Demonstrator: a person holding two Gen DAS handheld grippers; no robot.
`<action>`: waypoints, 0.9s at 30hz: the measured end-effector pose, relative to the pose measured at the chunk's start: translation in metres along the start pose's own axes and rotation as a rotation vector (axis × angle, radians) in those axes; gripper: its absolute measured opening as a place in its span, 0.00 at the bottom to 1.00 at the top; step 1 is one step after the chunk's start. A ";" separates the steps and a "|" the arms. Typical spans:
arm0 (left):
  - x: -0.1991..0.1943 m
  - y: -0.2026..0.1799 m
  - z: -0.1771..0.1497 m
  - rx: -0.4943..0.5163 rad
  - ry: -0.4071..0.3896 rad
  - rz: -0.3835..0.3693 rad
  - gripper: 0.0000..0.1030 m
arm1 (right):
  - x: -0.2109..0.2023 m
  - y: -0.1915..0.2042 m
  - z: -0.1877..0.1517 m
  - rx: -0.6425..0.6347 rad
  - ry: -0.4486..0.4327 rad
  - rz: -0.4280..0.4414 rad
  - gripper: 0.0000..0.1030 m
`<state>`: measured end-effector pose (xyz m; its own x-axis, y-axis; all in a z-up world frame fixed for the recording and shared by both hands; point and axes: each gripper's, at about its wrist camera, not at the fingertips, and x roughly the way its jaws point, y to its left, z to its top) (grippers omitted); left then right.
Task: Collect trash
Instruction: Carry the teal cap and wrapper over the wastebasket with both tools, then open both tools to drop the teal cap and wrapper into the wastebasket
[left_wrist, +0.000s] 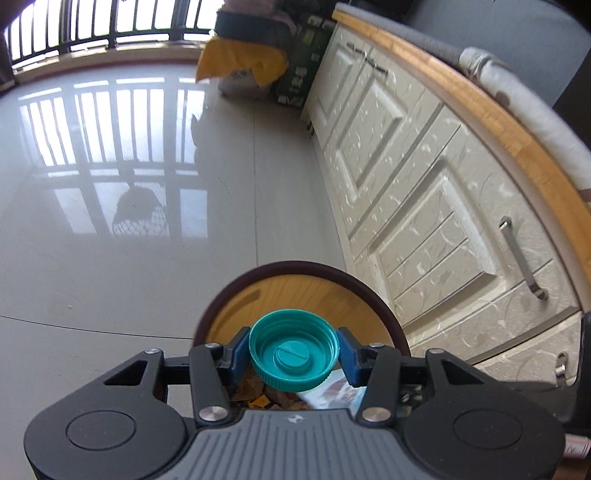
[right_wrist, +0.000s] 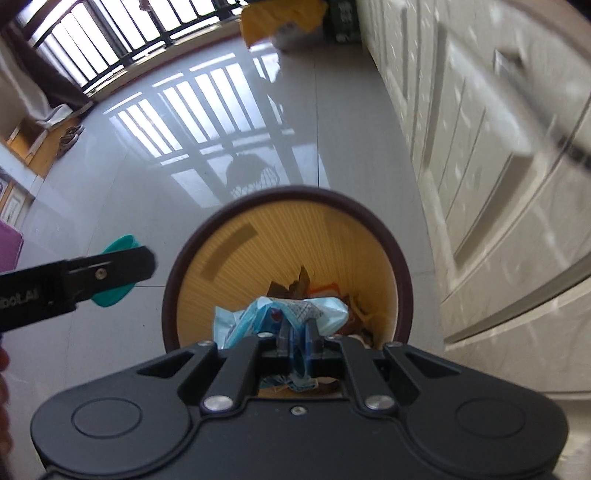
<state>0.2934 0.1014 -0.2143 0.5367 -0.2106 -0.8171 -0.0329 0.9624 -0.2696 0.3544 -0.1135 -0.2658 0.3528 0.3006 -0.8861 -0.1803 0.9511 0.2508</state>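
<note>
Now both loads should be released only above the round wooden bin (right_wrist: 388, 236): the left gripper (left_wrist: 293, 350) clamps a teal plastic cap (left_wrist: 293, 350), the right gripper (right_wrist: 299, 343) pinches a crumpled blue wrapper (right_wrist: 258, 314).

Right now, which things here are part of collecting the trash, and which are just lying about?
Part of the job:
- teal bottle cap, clamped in the left gripper
- crumpled blue wrapper, clamped in the right gripper
- round trash bin, already holding scraps

Just lying about:
- yellow cloth on a pile
- cabinet
- shoes
</note>
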 end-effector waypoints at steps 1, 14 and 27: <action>0.008 -0.002 0.002 -0.001 0.011 -0.005 0.48 | 0.005 -0.002 0.001 0.011 0.012 0.007 0.06; 0.081 -0.018 0.023 0.004 0.164 -0.023 0.48 | 0.040 -0.006 -0.010 0.049 0.102 0.086 0.10; 0.112 -0.024 0.020 0.025 0.261 -0.029 0.68 | 0.048 -0.013 -0.014 0.054 0.138 0.086 0.34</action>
<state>0.3711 0.0583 -0.2898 0.3012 -0.2722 -0.9139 0.0021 0.9586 -0.2848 0.3613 -0.1123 -0.3173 0.2083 0.3716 -0.9047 -0.1535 0.9260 0.3450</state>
